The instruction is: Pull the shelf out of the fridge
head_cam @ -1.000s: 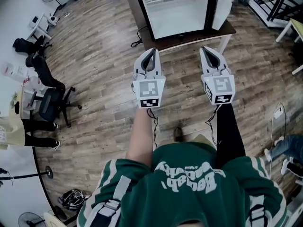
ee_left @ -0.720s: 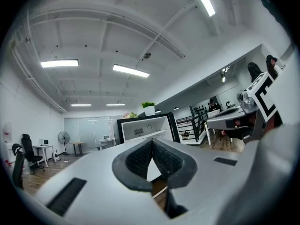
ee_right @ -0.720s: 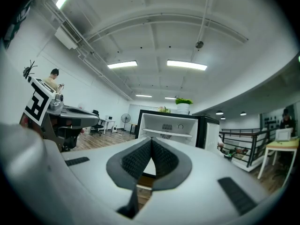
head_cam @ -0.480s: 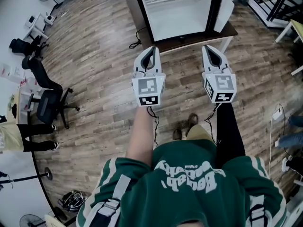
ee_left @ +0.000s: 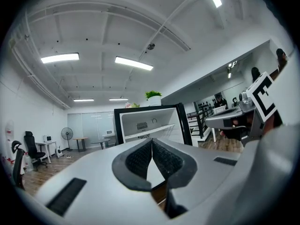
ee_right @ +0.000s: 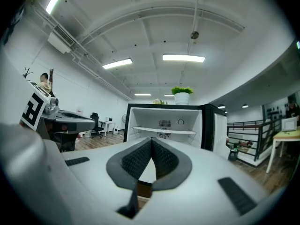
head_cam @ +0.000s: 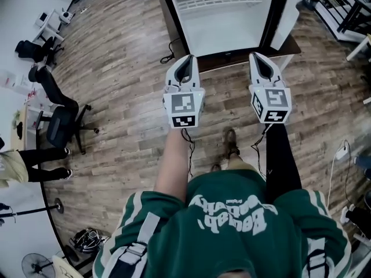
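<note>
Both arms reach straight forward from a green sweatshirt, the left forearm bare and the right in a black sleeve, each holding its gripper level and pointed ahead, the two side by side and apart. The left gripper has its jaws closed, the dark ribbed pads meeting at the tips with nothing between them. The right gripper is the same, jaws pressed together and empty. A shoe shows on the floor below and between the grippers. Ahead of both sets of jaws stands the fridge, open, on a low wooden counter, with a strip of plank floor between it and the jaw tips. Its door is swung out to the right. The shelf sits inside the fridge as a white level band across the upper part of the cavity. It lies beyond and just above the right jaw tips in the right gripper view, well apart from them. In the left gripper view the shelf is likewise beyond the tips and untouched. A potted plant stands on top of the fridge. A cable lies on the floor by the counter's left side. Far left of the jaws are an office chair and, further off, a fan.
</note>
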